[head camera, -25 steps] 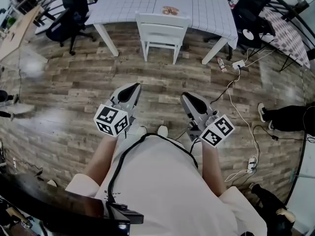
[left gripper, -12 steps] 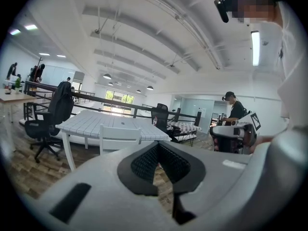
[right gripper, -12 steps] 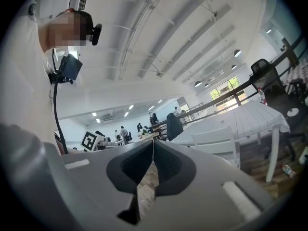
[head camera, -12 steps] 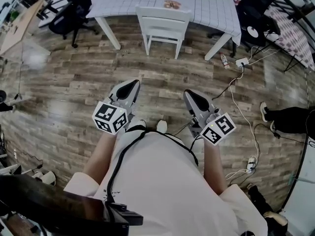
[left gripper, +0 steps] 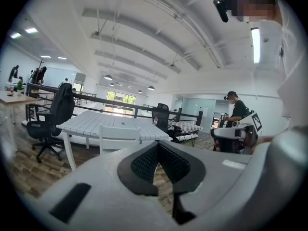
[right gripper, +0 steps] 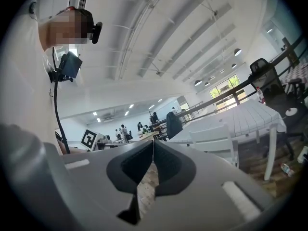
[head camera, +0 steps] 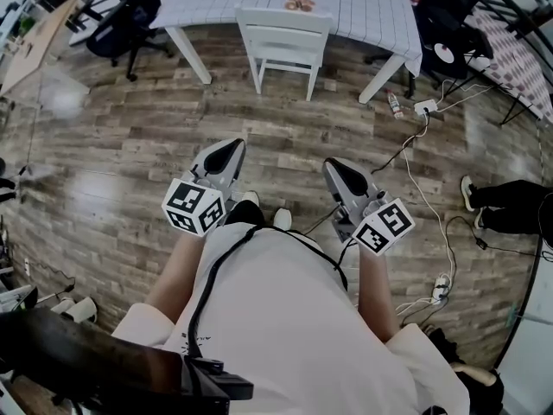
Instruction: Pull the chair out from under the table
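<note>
A white wooden chair stands tucked against the near side of a white table with a grid-lined top, at the top of the head view. Both also show ahead in the left gripper view as chair and table, and in the right gripper view as chair. My left gripper and right gripper are held in front of my body, well short of the chair. Both are shut with nothing between the jaws.
Black office chairs stand left of the table and another to its right. Cables and a power strip trail over the wood floor at right, with a bottle by the table leg. Another person's legs show at far right.
The table and chair have slid a little toward the top of the head view. Both grippers stay in front of me, still shut.
</note>
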### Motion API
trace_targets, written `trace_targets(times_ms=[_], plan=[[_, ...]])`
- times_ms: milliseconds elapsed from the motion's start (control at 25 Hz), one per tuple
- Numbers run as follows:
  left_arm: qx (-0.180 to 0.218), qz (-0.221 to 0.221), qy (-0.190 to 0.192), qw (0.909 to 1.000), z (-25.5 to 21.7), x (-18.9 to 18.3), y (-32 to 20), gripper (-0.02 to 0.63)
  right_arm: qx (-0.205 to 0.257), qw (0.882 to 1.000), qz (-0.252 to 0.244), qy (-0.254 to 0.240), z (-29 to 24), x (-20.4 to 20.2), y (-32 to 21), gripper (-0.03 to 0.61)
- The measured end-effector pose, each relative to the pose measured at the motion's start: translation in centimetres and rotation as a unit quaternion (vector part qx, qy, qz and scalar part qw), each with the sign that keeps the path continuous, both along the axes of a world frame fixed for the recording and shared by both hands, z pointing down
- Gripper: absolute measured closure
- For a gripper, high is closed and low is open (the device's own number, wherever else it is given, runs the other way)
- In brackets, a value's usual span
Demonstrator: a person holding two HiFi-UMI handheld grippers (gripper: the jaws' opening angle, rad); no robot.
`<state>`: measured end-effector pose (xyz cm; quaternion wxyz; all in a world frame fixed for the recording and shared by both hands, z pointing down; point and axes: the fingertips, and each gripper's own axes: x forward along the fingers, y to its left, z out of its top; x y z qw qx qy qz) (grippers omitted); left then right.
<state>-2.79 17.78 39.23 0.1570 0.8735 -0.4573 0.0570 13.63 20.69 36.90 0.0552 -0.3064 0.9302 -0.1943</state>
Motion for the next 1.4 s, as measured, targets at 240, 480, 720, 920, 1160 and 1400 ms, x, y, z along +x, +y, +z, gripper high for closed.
trace_targets(times_ms=[240,480,720,920,1160,1400], plan=[[0.004,0.000,0.001,1.0000,0.0,0.0,-0.9,0.607,0.005,1.000,0.001,0.000,-0.2,0.0,-0.8,0.568],[0.003,0.007,0.002,1.0000,0.2,0.1,-2.9,0.607,0.001,1.000,0.006,0.002,-0.2,-0.2,-2.5,0.568],[0.000,0.015,0.002,0.9999,0.8,-0.5,-6.8,0.607,-0.008,1.000,0.014,0.003,0.3,-0.8,-6.0,0.566],[-0.007,0.015,-0.005,0.9998,2.1,-2.7,-11.8,0.607,-0.010,1.000,0.028,-0.002,0.6,-2.4,-11.0,0.567],[-0.005,0.033,-0.005,0.9994,1.8,-5.0,-19.3,0.607,-0.009,0.999,0.037,-0.009,-0.2,-5.1,-18.2,0.572],[-0.006,0.066,-0.001,0.9978,2.0,-7.2,-26.4,0.607,-0.012,0.998,0.056,-0.008,-0.6,-8.3,-24.7,0.572]])
